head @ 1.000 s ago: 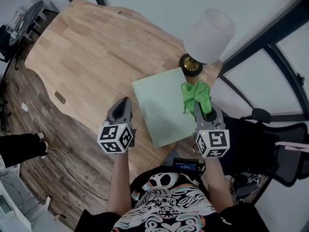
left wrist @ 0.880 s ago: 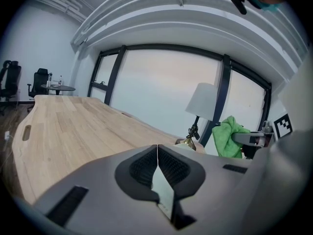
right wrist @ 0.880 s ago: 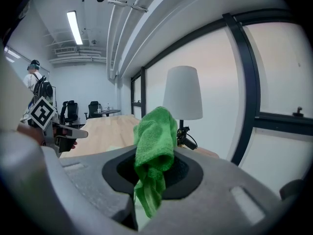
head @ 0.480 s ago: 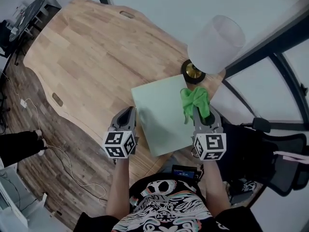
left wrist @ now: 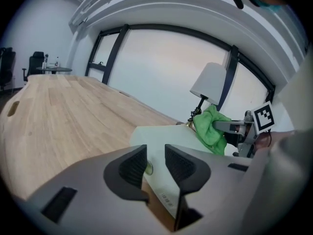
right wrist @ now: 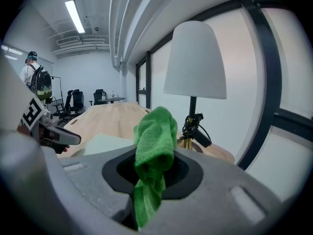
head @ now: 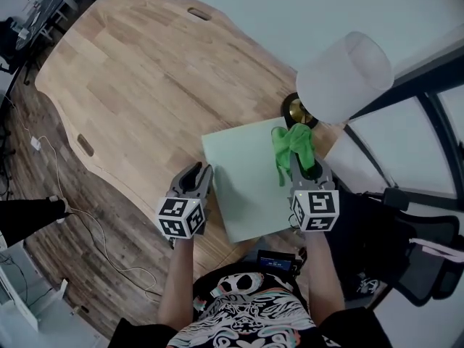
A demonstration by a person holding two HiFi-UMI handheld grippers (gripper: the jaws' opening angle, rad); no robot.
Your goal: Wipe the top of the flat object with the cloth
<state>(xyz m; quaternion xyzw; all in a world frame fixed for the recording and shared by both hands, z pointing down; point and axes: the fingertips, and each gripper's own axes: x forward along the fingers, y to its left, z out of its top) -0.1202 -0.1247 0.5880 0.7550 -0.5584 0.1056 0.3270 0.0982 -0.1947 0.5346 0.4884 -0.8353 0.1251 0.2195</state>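
Observation:
A pale green flat object [head: 246, 187] lies on the wooden table [head: 145, 85] near its front edge. My right gripper [head: 299, 167] is shut on a bright green cloth [head: 292, 142], which hangs bunched over the object's right side. In the right gripper view the cloth [right wrist: 155, 131] fills the jaws of that gripper [right wrist: 155, 173]. My left gripper [head: 201, 172] is at the object's left edge; its jaws have just been opening. In the left gripper view its jaws [left wrist: 155, 155] stand apart, and the object's edge [left wrist: 168, 133] shows in the gap without either pad pressing on it.
A lamp with a white shade [head: 344, 75] and a brass base [head: 297, 111] stands just behind the flat object. The table's edge runs close under both grippers. A black office chair [head: 420, 259] is at the right, and a cable [head: 109, 245] lies on the floor.
The left gripper's jaws were shut and now stand apart. Both grippers have sunk toward the flat object, the right one carrying the cloth.

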